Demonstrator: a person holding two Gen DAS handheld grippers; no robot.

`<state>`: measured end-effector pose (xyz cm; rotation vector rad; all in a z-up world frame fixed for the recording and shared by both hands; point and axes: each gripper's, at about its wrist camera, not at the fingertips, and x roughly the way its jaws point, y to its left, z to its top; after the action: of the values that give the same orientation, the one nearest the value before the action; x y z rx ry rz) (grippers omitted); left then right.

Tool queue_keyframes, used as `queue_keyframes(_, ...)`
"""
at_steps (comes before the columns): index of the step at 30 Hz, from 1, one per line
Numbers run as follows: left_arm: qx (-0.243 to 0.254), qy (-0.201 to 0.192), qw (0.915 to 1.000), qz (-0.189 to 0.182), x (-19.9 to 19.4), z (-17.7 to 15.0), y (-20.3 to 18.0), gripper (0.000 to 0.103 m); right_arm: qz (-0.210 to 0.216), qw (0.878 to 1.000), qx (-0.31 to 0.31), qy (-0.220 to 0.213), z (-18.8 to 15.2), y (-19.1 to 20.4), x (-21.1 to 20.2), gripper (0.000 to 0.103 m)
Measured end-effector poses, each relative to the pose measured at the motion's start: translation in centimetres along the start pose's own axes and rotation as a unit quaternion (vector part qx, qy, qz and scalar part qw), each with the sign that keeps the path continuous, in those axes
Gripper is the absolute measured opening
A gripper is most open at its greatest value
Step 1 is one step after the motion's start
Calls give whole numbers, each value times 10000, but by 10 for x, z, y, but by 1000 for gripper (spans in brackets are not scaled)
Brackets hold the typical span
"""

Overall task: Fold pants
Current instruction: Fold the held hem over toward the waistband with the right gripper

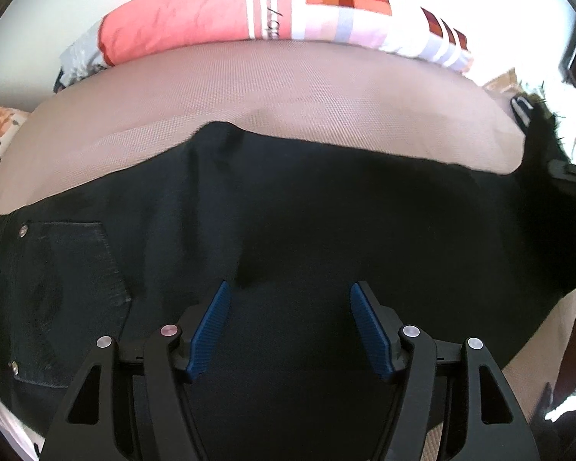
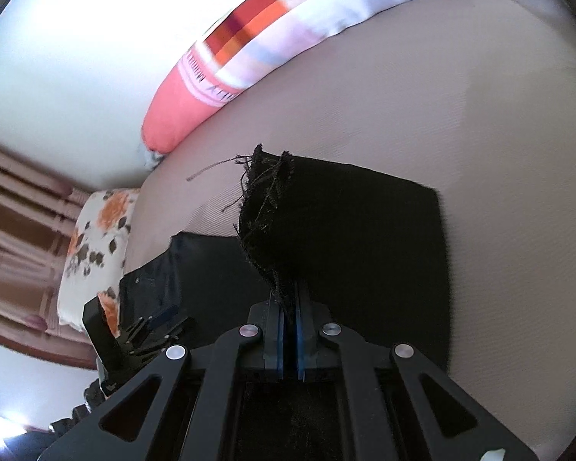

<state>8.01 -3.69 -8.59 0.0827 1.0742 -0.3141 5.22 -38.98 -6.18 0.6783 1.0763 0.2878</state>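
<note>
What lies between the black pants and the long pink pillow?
Only bare tan bed cover, seen in both wrist views, separates the pants from the pillow.

A taupe woven mattress cover [image 1: 288,88] fills the centre of the left wrist view. A coral pillow [image 1: 180,19] with checked red and orange panels lies along its far edge at 12 o'clock. At 9 o'clock, a floral-print pillow [image 2: 96,246] meets striped pink curtains [image 2: 15,230]. A crumpled grey item, possibly fabric [image 1: 78,59], sits at 10 o'clock.
</note>
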Motion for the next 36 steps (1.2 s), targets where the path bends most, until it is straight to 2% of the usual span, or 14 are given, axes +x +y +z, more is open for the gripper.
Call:
queue_keyframes(7, -317, -266, 9991, 17, -27, -5, 29, 66, 224, 9988, -240, 362, 3, 45, 54, 6)
queue_keyframes(15, -802, -430, 9955, -263, -46, -8, 60, 66, 378, 9929, -715, 873, -9, 103, 123, 6)
queue_keyframes(22, -779, -537, 9941, -532, -56, -11, 62, 66, 155, 9870, -1069, 1188, -22, 135, 171, 6)
queue_keyframes(24, -764, -531, 9937, -625, -56, -11, 61, 66, 109, 9857, -1108, 1267, -23, 138, 179, 9)
queue_keyframes(26, -746, -534, 9928, -772, -57, -12, 59, 66, 108, 9853, -1102, 1299, -23, 138, 182, 14)
queue_keyframes(29, -770, -459, 9910, -995, -56, -12, 58, 66, 375, 9840, -1063, 1379, -25, 139, 177, 32)
queue_keyframes(30, -778, -430, 9901, -1091, -55, -12, 57, 66, 441, 9840, -1075, 1347, -26, 141, 174, 34)
queue_keyframes(36, -988, -136, 9836, -1503, -43, -10, 53, 65, 323, 9884, -1179, 904, -31, 139, 129, 36)
